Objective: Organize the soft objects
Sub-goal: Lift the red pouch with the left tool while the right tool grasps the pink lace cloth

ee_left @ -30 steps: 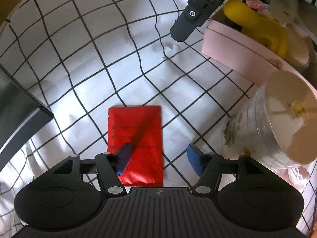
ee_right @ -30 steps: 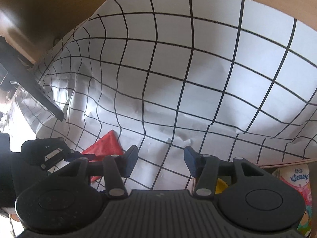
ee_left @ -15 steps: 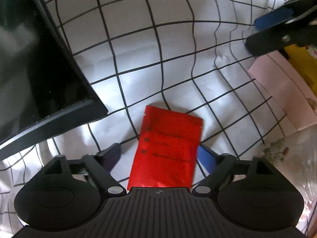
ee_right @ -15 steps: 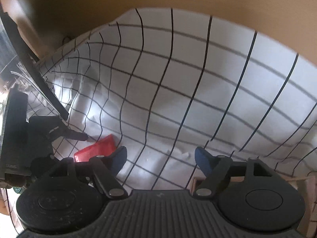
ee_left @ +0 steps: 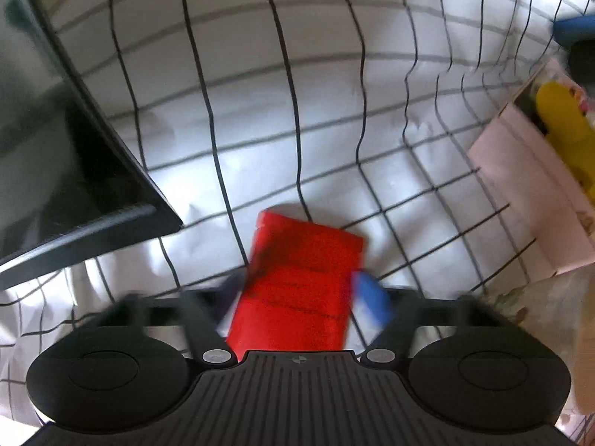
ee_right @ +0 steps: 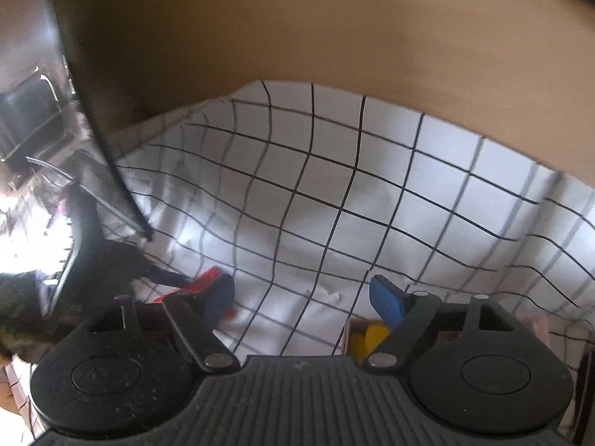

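Left claw (ee_left: 297, 297) has just been closing around the red pouch (ee_left: 301, 282), pads at both long edges, grip not confirmed in the blur. Pouch lies flat on the checked bench (ee_left: 260, 111), well left of the pink box (ee_left: 528, 193). Yellow soft thing (ee_left: 565, 126) is already boxed. Right claw (ee_right: 301, 297) hangs wide, empty, above box. Pouch remains.
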{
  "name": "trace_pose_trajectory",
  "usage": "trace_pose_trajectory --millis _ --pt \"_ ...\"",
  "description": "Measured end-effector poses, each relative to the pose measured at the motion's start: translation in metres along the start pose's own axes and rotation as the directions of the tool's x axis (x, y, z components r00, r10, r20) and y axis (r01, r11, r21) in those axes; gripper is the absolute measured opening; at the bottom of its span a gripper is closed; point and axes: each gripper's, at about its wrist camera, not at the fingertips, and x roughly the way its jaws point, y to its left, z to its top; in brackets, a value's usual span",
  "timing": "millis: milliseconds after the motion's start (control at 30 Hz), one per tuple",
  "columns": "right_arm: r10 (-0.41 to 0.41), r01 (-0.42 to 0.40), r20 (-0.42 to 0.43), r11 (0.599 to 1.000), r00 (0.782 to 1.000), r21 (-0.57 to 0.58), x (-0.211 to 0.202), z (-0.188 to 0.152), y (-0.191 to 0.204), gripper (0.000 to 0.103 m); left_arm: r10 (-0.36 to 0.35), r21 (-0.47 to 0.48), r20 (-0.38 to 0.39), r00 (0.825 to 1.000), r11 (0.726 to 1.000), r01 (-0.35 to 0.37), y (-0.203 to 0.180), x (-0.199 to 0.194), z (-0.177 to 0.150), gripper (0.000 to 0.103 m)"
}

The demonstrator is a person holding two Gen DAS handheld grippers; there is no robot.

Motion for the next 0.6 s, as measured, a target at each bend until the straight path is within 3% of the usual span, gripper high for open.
trace_pose_trajectory --millis 133,333,500,600 --pt "-0.004 0.005 0.027 1.000 1.000 -0.018 -0.045 -0.035 0.015 0.080 0.007 -0.012 0.029 1.000 1.000 -0.007 0.001 -0.001 -0.007 0.053" --pt "-0.008 0.007 -0.022 0.999 1.000 -0.050 -0.091 -0.100 0.041 0.085 0.017 -0.028 0.064 0.998 0.999 -0.016 -0.003 -0.002 -0.014 0.050" --pt "0.018 -0.029 -0.154 0.997 0.988 -0.071 -0.074 -0.158 0.068 0.085 0.005 0.006 0.061 0.998 1.000 -0.006 -0.014 -0.001 -0.015 0.049" --pt "0.034 -0.047 -0.183 0.997 0.983 -0.069 -0.055 -0.183 0.081 0.085 0.008 0.032 0.064 0.998 0.999 -0.010 -0.020 -0.009 -0.017 0.049"
